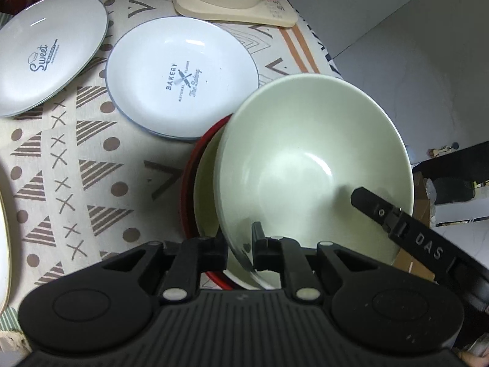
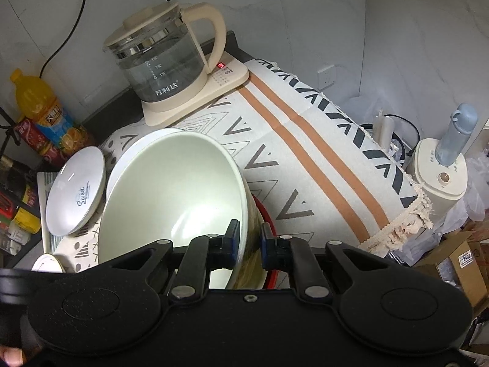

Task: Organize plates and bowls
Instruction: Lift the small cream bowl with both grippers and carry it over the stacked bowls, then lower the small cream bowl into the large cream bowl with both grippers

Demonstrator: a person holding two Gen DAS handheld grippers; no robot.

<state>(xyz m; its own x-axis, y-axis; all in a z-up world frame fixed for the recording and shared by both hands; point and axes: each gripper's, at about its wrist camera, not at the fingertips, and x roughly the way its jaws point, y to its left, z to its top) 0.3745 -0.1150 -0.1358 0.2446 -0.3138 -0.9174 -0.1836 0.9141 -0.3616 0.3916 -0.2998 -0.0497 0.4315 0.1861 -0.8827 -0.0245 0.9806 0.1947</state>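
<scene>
Both grippers clamped on pale green bowl [image 1: 311, 165]: left gripper [image 1: 239, 249] pinches near rim at 6 o'clock, right gripper [image 2: 248, 238] bites rim at 3. We hold it tilted over red-rimmed bowl [image 1: 191, 180], just above. Bakery plate [image 1: 180, 76] sits at 11 o'clock, touching red rim. Risk we see: glazed rim slips from thin pinch, or uneven lowering clips red rim, chips both.

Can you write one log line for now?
left tongs: shut on bowl | right tongs: shut on bowl | under it: red bowl
</scene>
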